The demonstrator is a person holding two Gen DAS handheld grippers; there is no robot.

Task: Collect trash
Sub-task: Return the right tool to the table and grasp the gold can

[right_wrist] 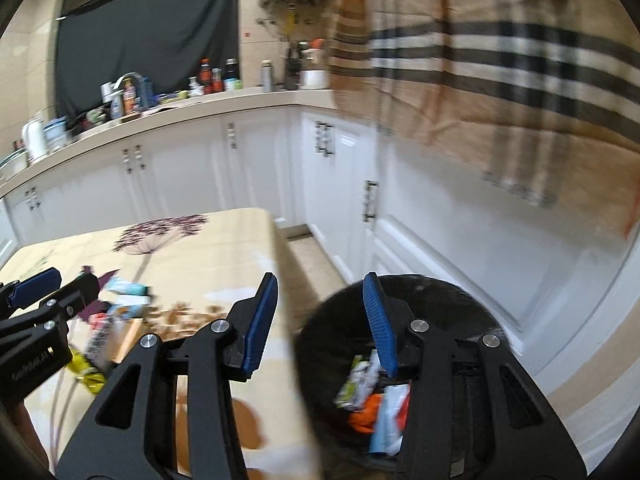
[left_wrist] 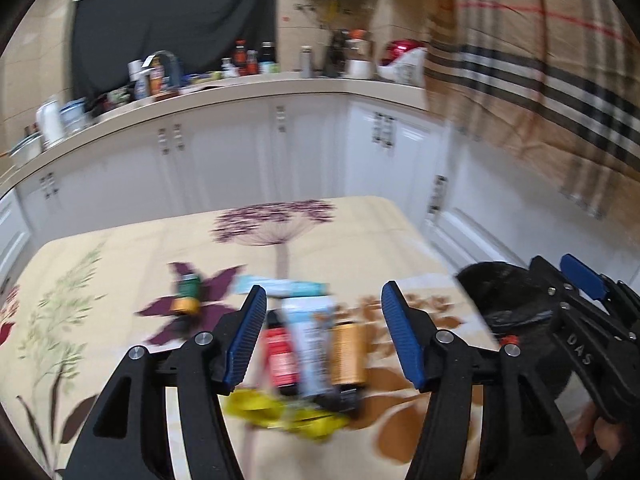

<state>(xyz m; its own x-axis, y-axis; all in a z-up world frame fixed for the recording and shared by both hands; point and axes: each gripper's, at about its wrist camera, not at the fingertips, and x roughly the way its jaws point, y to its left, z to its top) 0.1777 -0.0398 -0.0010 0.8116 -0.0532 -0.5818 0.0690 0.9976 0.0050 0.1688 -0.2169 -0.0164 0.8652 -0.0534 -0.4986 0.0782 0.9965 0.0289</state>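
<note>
My left gripper (left_wrist: 324,296) stands open above a floral-cloth table (left_wrist: 100,280), with nothing pressed between its blue pads. Below it lie a red packet (left_wrist: 282,356), a pale blue and white packet (left_wrist: 312,344), a gold packet (left_wrist: 348,352) and a crumpled yellow wrapper (left_wrist: 280,412). Farther off are a green and gold can (left_wrist: 186,294) and a light blue packet (left_wrist: 284,286). My right gripper (right_wrist: 320,284) is open and empty over the gap between the table's edge and a black bin (right_wrist: 440,284). The bin holds a green-white wrapper (right_wrist: 356,380), an orange scrap (right_wrist: 366,412) and a white-blue packet (right_wrist: 390,420).
White cabinets (left_wrist: 320,152) under a cluttered beige counter (left_wrist: 240,92) run behind the table. A plaid cloth (right_wrist: 500,60) hangs at the right above the bin. A strip of floor (right_wrist: 308,256) separates table and cabinets. The left gripper (right_wrist: 60,284) shows at the right wrist view's left edge.
</note>
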